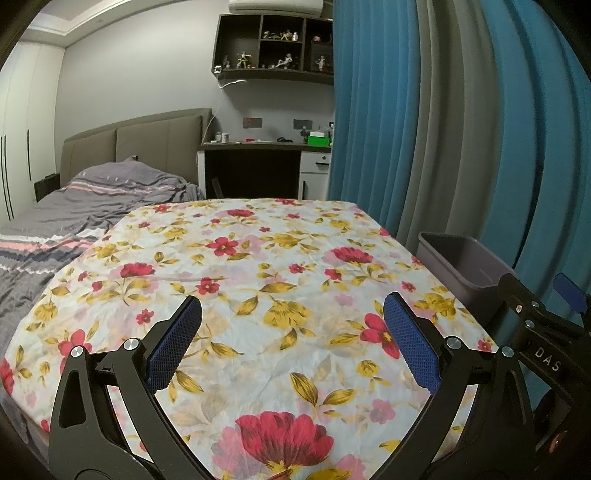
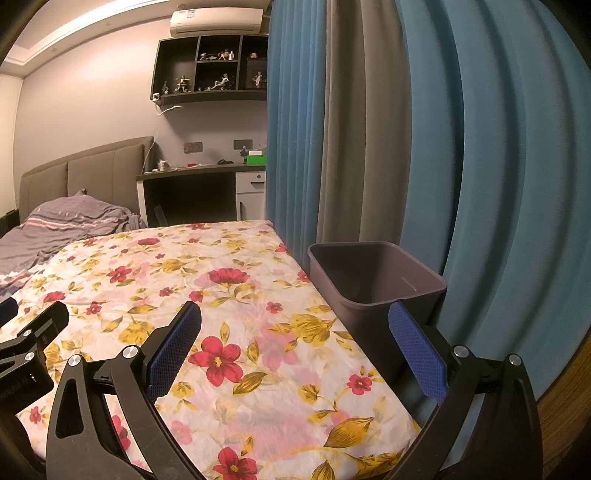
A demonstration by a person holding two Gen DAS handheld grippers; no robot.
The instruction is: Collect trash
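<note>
Over the flowery cloth (image 1: 280, 258) both claws hang wide apart, the left gripper (image 1: 291, 332) and the right gripper (image 2: 295, 332), holding nothing. I see no trash on the cloth. Beside the table, by the curtain (image 2: 498, 184), sits the bin (image 2: 373, 280). It looks like light, stiff plastic; its rim would be best to grab.

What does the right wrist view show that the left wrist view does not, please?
Only the right wrist view shows the whole grey bin, its visible inside bare, and the full air conditioner. Only the left wrist view shows the wardrobe doors and more of the grey striped bedding. Both show the floral cloth, blue curtains, figurine shelf, desk, and both open grippers: left gripper, right gripper. No trash is visible in either.
</note>
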